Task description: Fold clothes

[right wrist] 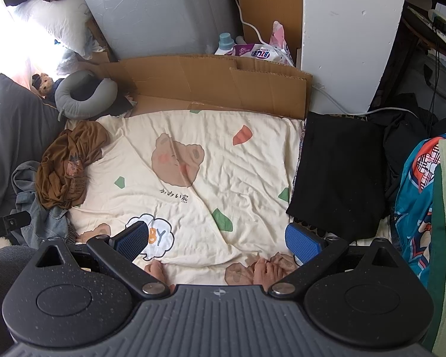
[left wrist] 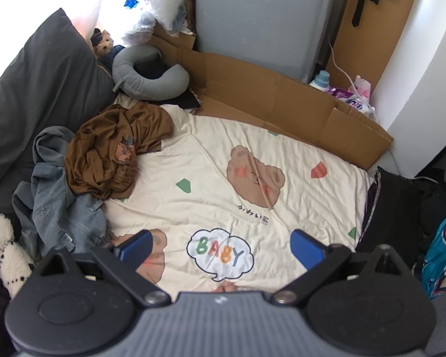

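Cream bedsheet (left wrist: 211, 160) lies bare ahead of both spread-open, empty hand-held grippers (left wrist: 220, 248) (right wrist: 217, 242); brown shirt (left wrist: 113, 148) heaped far left, black garment (right wrist: 339, 172) right.

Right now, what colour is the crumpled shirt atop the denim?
Brown shirt, clearest in the left wrist view.

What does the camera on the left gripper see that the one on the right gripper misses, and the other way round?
Only the left wrist view shows the white plush toy beside the denim garment.

Only the right wrist view shows the power strip and the whole folded black garment.

Both show the crumpled brown shirt, the bear-print sheet, the grey neck pillow and open, empty grippers.
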